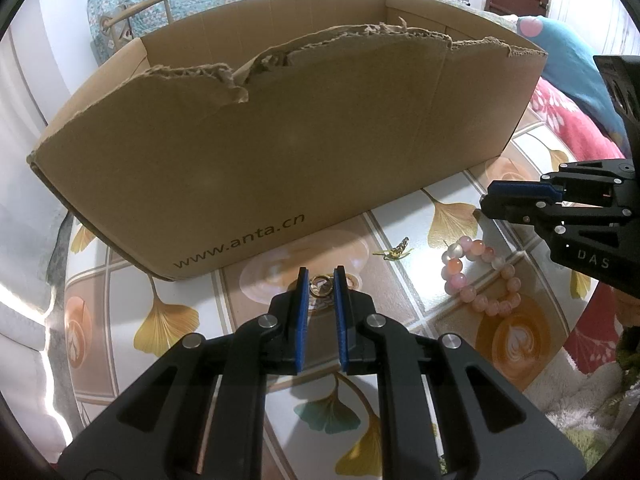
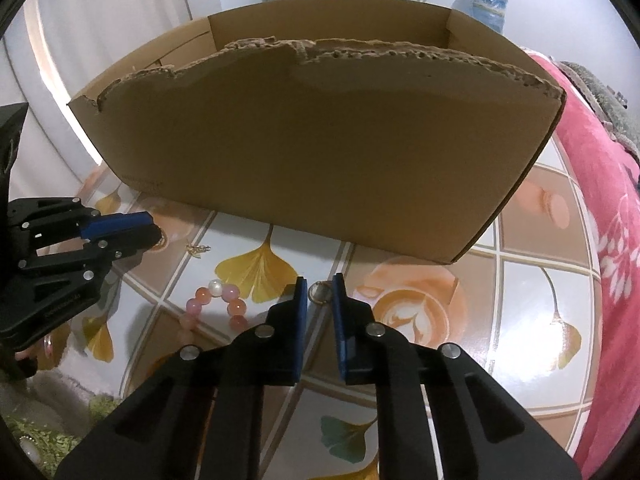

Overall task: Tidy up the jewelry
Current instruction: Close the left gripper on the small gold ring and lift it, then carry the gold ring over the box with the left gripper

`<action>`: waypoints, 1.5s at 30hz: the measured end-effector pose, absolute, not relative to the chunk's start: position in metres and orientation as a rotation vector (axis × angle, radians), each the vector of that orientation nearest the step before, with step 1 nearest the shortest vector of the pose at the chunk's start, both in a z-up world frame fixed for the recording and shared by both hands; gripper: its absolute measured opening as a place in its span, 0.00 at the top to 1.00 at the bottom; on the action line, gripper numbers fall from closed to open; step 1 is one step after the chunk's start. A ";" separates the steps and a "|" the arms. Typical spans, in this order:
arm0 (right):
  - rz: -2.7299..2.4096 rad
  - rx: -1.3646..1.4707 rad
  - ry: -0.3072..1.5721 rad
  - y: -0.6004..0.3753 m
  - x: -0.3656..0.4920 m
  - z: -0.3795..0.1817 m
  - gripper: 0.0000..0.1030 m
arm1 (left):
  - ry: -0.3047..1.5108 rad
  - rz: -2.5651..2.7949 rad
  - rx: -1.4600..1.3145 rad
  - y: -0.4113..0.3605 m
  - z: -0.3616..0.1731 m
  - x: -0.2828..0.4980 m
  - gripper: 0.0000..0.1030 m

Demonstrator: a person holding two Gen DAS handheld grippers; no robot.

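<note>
My left gripper (image 1: 321,276) is shut on a gold ring (image 1: 322,285), its blue pads touching both sides, low over the glossy table. My right gripper (image 2: 320,282) is shut on a smaller gold ring (image 2: 319,292) close to the tabletop. Each gripper shows side-on in the other view: the right gripper (image 1: 486,200) and the left gripper (image 2: 151,229). Between them lie a pink bead bracelet (image 1: 480,276) (image 2: 216,304) and a small gold trinket (image 1: 396,252) (image 2: 199,249). An open cardboard box (image 1: 280,140) (image 2: 320,140) with a torn near wall stands just behind both grippers.
The table (image 1: 404,216) (image 2: 520,288) has a shiny cover printed with ginkgo leaves and coffee cups. A pink blanket (image 2: 600,208) borders its right side, with a blue pillow (image 1: 572,64) beyond. A chair and a water bottle stand behind the box.
</note>
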State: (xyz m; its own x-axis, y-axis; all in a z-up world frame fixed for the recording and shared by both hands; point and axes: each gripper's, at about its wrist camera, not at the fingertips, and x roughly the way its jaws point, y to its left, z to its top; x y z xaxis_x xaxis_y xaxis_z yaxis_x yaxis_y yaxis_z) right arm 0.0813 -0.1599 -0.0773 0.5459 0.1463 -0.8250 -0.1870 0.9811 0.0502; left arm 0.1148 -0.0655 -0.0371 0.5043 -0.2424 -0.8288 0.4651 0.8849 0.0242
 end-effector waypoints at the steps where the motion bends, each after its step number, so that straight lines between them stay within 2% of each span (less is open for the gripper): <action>1: 0.198 -0.042 0.973 -0.159 0.082 -0.078 0.89 | 0.951 -0.432 0.258 -0.066 -0.037 0.115 0.89; 33: 0.202 0.000 0.912 -0.183 0.060 -0.055 0.89 | 0.902 -0.458 0.256 -0.056 -0.019 0.099 0.89; 40: 0.232 0.001 0.867 -0.181 0.049 -0.030 0.89 | 0.828 -0.531 0.231 -0.054 0.021 0.085 0.89; 45: 0.287 0.006 0.749 -0.181 0.046 0.019 0.89 | 0.711 -0.639 0.194 -0.056 0.071 0.093 0.89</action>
